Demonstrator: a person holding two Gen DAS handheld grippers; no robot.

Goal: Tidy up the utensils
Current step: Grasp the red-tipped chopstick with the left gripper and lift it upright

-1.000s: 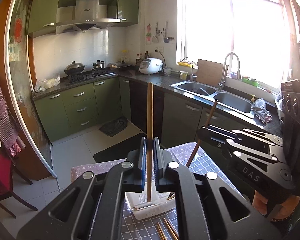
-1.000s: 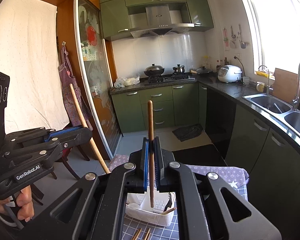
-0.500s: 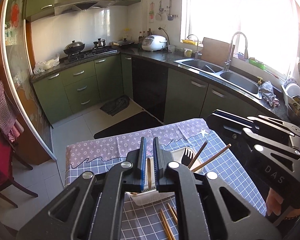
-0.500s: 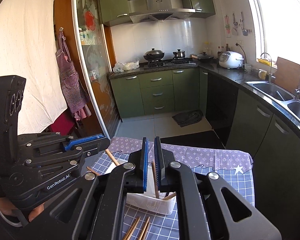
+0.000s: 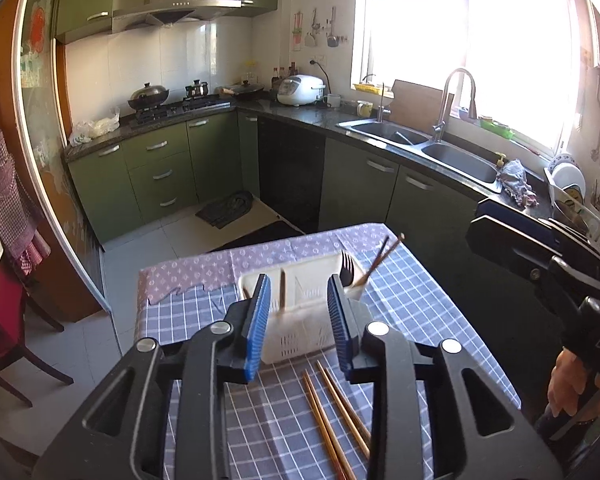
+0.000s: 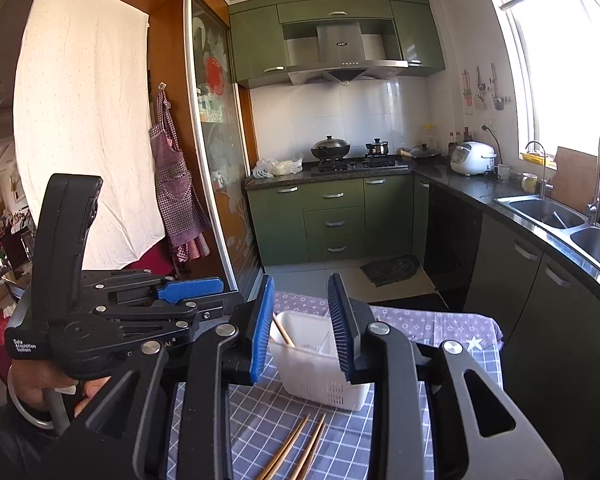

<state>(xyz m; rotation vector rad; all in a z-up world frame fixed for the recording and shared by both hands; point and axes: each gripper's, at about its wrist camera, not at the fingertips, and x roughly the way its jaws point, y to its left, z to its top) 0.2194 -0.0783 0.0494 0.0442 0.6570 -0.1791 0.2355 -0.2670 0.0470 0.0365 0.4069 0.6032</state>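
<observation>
Left gripper, from its own camera, has just been opening with nothing between the pads, one chopstick standing in the white caddy straight ahead; I count three chopsticks loose below. Right gripper has likewise just been opening, empty, caddy ahead, two chopsticks beneath.

A checked cloth covers the table. At its centre sits a white basket; loose chopsticks lie at 6 o'clock from it.
</observation>
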